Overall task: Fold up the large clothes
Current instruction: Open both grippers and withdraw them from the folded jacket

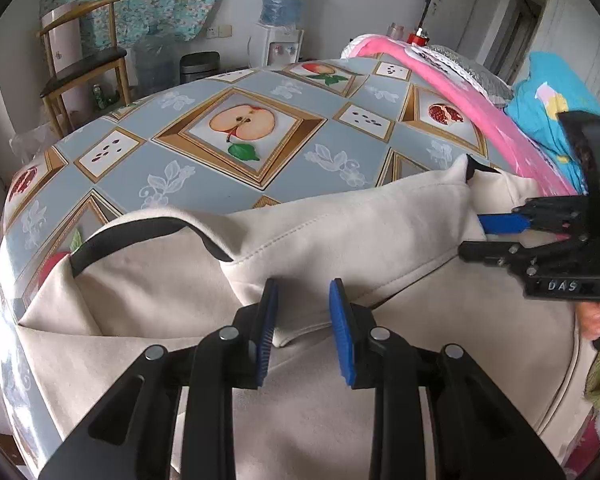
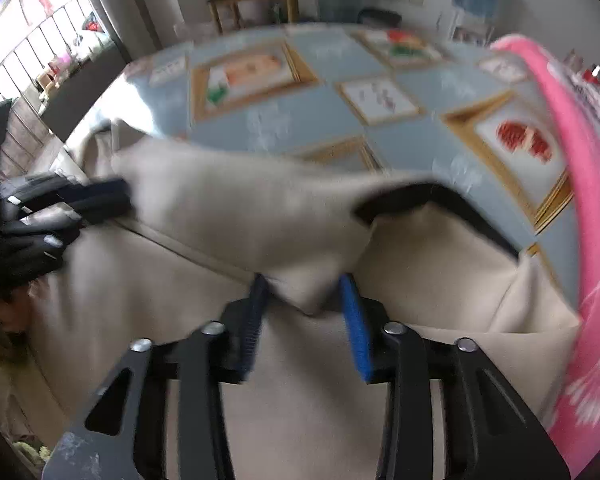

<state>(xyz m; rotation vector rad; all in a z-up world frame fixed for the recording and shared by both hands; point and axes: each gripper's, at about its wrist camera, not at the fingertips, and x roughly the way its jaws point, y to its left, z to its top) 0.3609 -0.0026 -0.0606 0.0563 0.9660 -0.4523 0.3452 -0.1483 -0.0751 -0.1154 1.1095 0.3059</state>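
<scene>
Folding this big cream garment (image 1: 340, 232) is partway done: it lies spread on the surface (image 1: 220, 160), and a folded flap of it with a black trim edge (image 1: 148, 228) is lifted up just ahead of both tongs. The left tongs (image 1: 304, 328) have cloth between their blue pads (image 1: 342, 332), but there seems to be a gap on each side, so they look spread and not pinching. The right tongs (image 2: 306, 320) also stand spread, with a corner of the flap hanging down between them; the cloth touches the pads, yet they do not squeeze it. From here the flap could slip out and flop back flat, because neither pair really holds it. It could also bunch up or land crooked if one side drops before the other. The pink thing (image 2: 580, 200) just right of the right tongs could catch the cloth too. The right-hand picture is blurry, so how tight the cloth sits there is hard to tell. The near part of the garment is cut off under the tongs, and the far side of the flap is hidden.
</scene>
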